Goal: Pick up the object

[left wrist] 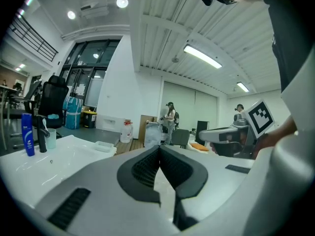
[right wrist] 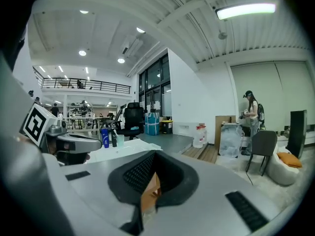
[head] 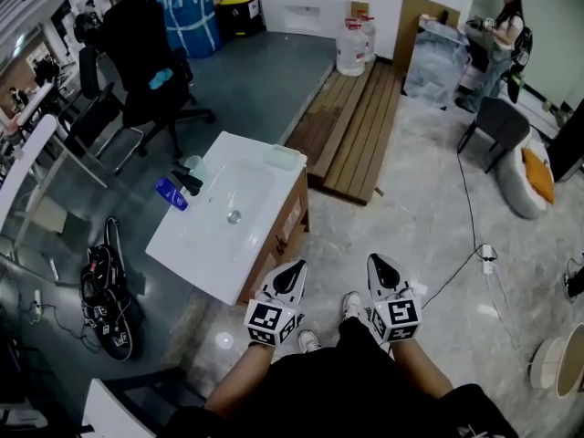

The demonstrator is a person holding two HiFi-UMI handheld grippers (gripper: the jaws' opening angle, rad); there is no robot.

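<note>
A white sink basin (head: 260, 235) sits on a wooden cabinet to the front left of me. At its far left edge stand a blue bottle (head: 171, 193), a black bottle (head: 189, 182) and a pale cup (head: 194, 165). A clear soap dish (head: 284, 157) lies at the far corner. My left gripper (head: 294, 267) hangs shut and empty beside the basin's near right corner. My right gripper (head: 379, 261) is level with it over the floor, shut and empty. The blue bottle (left wrist: 28, 134) shows far left in the left gripper view and small (right wrist: 104, 137) in the right gripper view.
A black office chair (head: 146, 71) stands beyond the sink. Wooden planks (head: 356, 126) with water jugs (head: 351, 48) lie ahead. A cable (head: 465, 235) crosses the floor at right, near a grey chair (head: 497, 126) and a person (head: 500, 35). A black bag (head: 108, 290) lies at left.
</note>
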